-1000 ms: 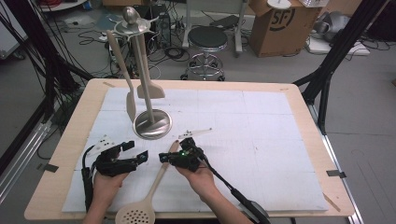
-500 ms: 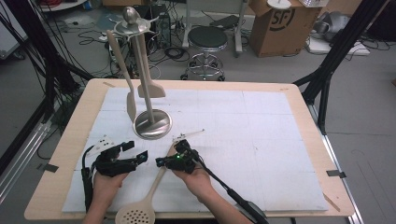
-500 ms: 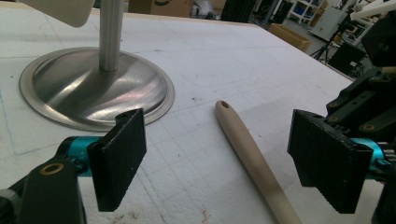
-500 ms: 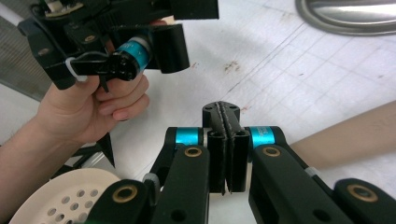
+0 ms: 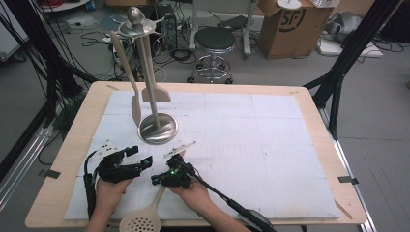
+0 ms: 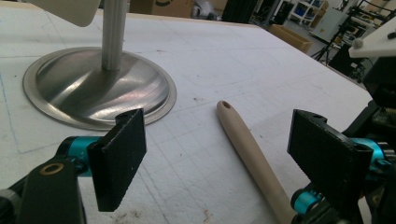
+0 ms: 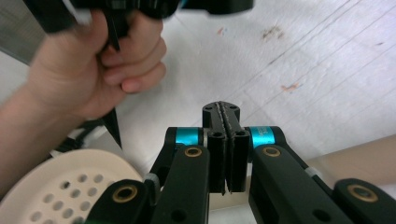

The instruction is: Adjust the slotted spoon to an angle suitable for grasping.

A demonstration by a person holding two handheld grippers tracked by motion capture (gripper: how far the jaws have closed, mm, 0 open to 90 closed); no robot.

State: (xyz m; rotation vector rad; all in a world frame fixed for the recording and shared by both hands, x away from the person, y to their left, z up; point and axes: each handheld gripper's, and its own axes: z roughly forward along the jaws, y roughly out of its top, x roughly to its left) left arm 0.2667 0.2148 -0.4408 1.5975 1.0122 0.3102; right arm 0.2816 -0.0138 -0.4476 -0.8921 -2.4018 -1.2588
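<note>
The light wooden table (image 5: pixel 58 183) carries a white gridded mat (image 5: pixel 251 145). At about eleven o'clock on the mat stands a brushed-steel utensil stand (image 5: pixel 157 126) with a round domed base; two pale flat spatulas (image 5: pixel 136 107) hang from its top ring. At six o'clock lies a cream slotted spoon with a perforated round bowl and long tapered handle (image 5: pixel 145 220), its bowl at the near table edge and its handle running toward one o'clock. The left gripper (image 6: pixel 219 163) sits at the spoon's ten o'clock, jaws standing wide apart with the handle tip between them, untouched. The right gripper (image 7: pixel 225 149) hangs over the handle, its jaws pressed together on nothing.
</note>
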